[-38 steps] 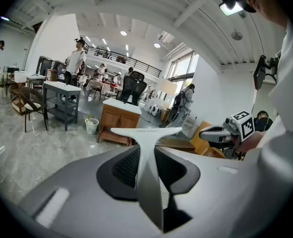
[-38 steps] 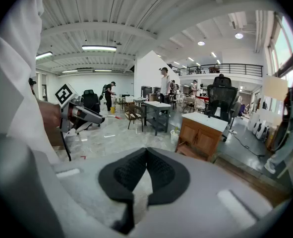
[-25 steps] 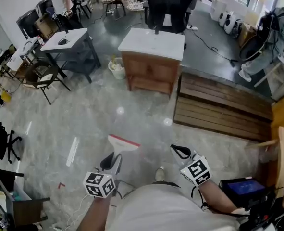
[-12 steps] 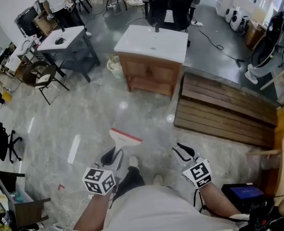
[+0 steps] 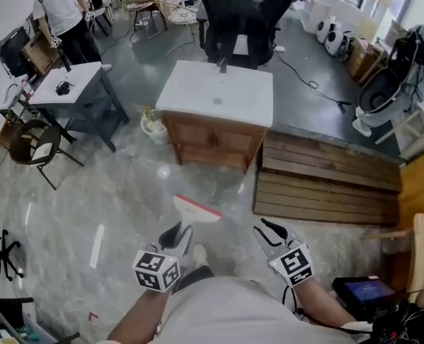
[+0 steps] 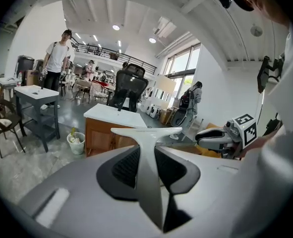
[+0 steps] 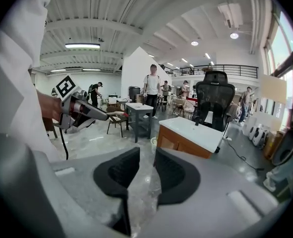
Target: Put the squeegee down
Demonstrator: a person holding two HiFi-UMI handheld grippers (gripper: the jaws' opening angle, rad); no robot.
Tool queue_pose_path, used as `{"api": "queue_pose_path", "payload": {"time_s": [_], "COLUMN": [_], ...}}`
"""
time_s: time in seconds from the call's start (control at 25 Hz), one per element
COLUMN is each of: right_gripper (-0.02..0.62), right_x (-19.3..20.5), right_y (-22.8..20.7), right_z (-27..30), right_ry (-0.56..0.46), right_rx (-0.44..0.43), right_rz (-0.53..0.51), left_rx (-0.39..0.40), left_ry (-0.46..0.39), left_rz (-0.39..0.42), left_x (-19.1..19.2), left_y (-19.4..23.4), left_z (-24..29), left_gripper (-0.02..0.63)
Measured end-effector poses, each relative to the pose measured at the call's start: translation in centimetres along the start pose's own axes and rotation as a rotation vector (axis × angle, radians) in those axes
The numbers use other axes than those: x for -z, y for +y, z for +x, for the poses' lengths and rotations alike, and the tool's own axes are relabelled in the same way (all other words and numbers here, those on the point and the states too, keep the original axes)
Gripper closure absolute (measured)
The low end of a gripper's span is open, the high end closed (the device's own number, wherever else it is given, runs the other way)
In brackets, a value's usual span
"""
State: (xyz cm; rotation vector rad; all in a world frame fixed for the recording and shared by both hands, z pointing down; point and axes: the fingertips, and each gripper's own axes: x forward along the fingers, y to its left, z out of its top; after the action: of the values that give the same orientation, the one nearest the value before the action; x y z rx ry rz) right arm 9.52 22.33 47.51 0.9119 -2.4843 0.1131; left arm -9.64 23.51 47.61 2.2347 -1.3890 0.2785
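The left tool with the squeegee and the right tool have been carried nearer to the white-topped counter, and the right tool's jaws are being opened with nothing between them

The head camera looks steeply down from well short of the white-topped wooden cabinet. Cameras on the left gripper and right gripper sit lower, facing that cabinet along their jaws; all three views share it and the black office chair behind it.
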Motion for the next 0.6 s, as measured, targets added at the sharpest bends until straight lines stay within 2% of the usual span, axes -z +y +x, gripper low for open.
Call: {"api": "queue_pose_path", "payload": {"time_s": [0.2, 0.44, 0.6], "right_gripper": [0.494, 0.489, 0.486], "right_x": [-3.5, -4.7, -5.5], "right_y": [-2.1, -8.1, -13.1], "right_z": [5.5, 8.2, 11.1], "right_ry": [-0.015, 0.005, -0.009], "right_rx": [0.055, 0.142, 0.152], "right_rz": [0.015, 0.050, 0.055], "left_rx": [0.078, 0.081, 0.073], "left_ry": [0.040, 0.054, 0.069], "left_rz": [0.056, 0.022, 0.019], "left_x": [-3.1, -5.8, -7.4], "left_y": [5.2, 9.1, 10.9], "left_z": [4.0, 8.7, 13.3], "left_gripper": [0.508, 0.508, 0.508]}}
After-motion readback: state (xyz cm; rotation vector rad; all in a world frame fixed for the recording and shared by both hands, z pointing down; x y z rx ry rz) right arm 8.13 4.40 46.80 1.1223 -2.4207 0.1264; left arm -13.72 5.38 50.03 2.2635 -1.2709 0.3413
